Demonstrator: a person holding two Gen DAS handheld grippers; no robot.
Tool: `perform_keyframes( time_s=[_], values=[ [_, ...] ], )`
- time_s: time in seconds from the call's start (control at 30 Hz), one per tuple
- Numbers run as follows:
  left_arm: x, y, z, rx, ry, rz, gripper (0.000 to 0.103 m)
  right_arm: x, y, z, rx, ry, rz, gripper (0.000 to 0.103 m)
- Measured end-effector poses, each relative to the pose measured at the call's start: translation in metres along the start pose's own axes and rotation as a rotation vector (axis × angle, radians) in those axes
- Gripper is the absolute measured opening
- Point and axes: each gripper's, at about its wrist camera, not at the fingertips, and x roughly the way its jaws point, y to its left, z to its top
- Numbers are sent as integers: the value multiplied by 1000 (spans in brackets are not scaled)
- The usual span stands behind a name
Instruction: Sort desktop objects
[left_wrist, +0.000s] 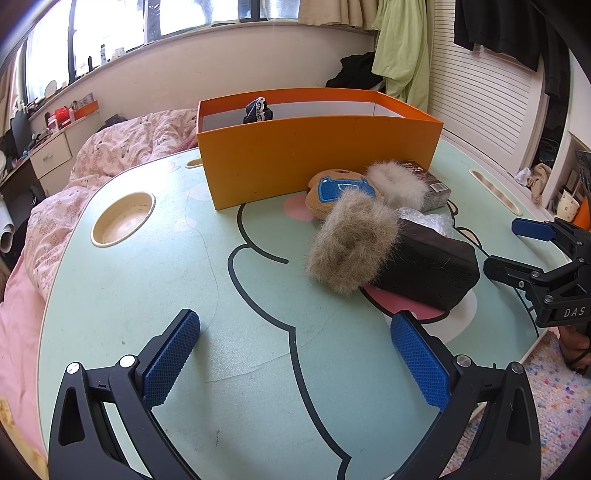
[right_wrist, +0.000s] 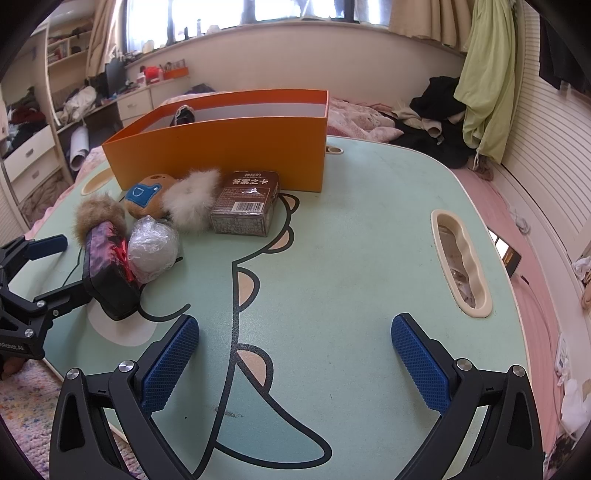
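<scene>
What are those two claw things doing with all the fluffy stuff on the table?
A person holds two grippers over the green table, tidying things into the orange box. Right now both the left gripper and the right gripper are open and holding nothing. One dark item already sits in the box. The brown fluffy piece, white fluffy piece, small plush toy and card box still wait outside it.

- The box (right_wrist: 229, 147) is placed at the far side of the table (right_wrist: 351, 240).
- The card pack (right_wrist: 243, 208), two fur pieces, and the plush toy (right_wrist: 146, 197) are grouped just before the box.
- The pouch (right_wrist: 109, 277) is positioned nearest, beside the wrapped ball (right_wrist: 153, 247).
</scene>
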Motion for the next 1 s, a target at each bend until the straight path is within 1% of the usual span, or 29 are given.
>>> perform_keyframes(
  time_s=[0.13,0.17,0.27,0.33,0.37,0.4,0.43,0.47,0.5,0.57,0.63,0.7,0.73,0.8,0.93,1.0],
  values=[
    [0,0,0,-1,0,-1,103,-1,0,0,-1,-1,4,103],
    [0,0,0,-2,0,-2,103,-2,1,0,-3,-6,22,103],
    [0,-1,0,-2,0,-2,103,-15,7,5,-9,-62,115,97],
    [0,-1,0,-2,0,-3,103,-27,14,12,-5,-108,210,93],
    [0,0,0,-2,0,-2,103,-31,19,16,-5,-125,273,89],
    [0,0,0,-2,0,-2,103,-33,26,21,-18,-130,331,81],
    [0,0,0,-2,0,-3,103,-33,33,25,-40,-130,364,75],
    [0,0,0,-2,0,-3,103,-32,42,30,-73,-127,375,65],
    [0,0,0,-2,0,-3,103,-31,52,33,-110,-126,374,57],
    [0,0,0,-2,0,-3,103,-26,68,38,-168,-126,361,52],
    [0,0,0,-2,0,-2,103,-17,79,41,-200,-106,343,51],
    [0,0,0,-2,0,-3,103,-2,88,42,-228,-52,329,41],
    [0,0,0,-2,0,-2,103,2,91,42,-245,-53,308,41],
    [0,0,0,-2,0,-3,103,5,95,41,-277,-66,287,37],
    [0,0,0,-2,0,-2,103,5,96,41,-297,-75,283,37],
    [0,0,0,-2,0,-2,103,4,93,41,-285,-79,293,37]
  ],
)
